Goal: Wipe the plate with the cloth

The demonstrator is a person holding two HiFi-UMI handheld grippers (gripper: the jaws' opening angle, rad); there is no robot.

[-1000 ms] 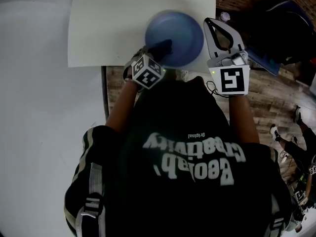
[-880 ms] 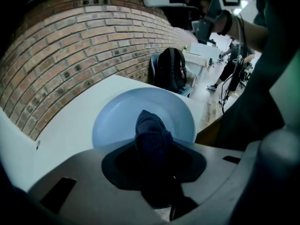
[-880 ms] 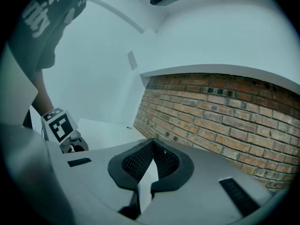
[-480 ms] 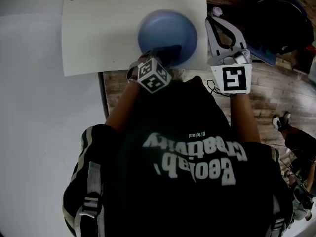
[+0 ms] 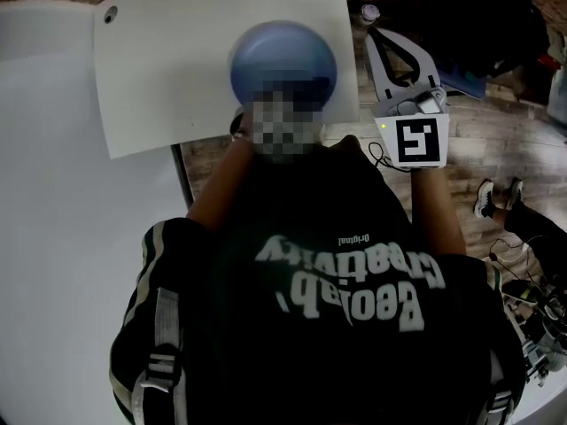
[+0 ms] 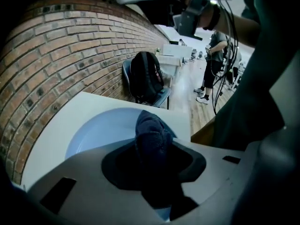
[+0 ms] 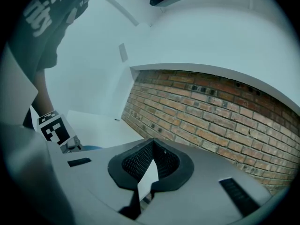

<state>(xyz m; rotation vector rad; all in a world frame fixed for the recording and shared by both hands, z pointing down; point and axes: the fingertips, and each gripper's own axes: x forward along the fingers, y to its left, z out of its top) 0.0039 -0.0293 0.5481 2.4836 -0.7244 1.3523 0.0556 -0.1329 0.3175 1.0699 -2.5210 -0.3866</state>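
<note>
**Round blue plate [image 5: 283,56] on the table, cloth held over it**

There is 1 plate. It sits on the square white table [image 5: 168,69], in the right half and close to the edge nearest the person. It is a shallow, glossy dish, deep blue from the head view and pale blue from the left gripper view, with a smooth rim and no pattern that shows.

There is 1 cloth [image 6: 152,135], a dark navy knitted rag bunched into a rounded lump. The left gripper [image 6: 153,165] is clenched on it. The rag is squeezed between the black pads and its free end pokes out over the near part of the plate. Whether the cloth presses on the surface cannot be told.

There are 2 grippers. The right gripper [image 5: 374,35] grasps nothing, and its tips are brought together. It is held just off the table's right edge above the wooden plank floor [image 5: 478,158], beside the plate and apart from it.

Beyond the table stands a red brick wall [image 6: 61,55]. 1 black backpack [image 6: 145,76] rests on 1 chair [image 6: 161,97], and 1 other person [image 6: 215,55] stands farther down the room.
</note>
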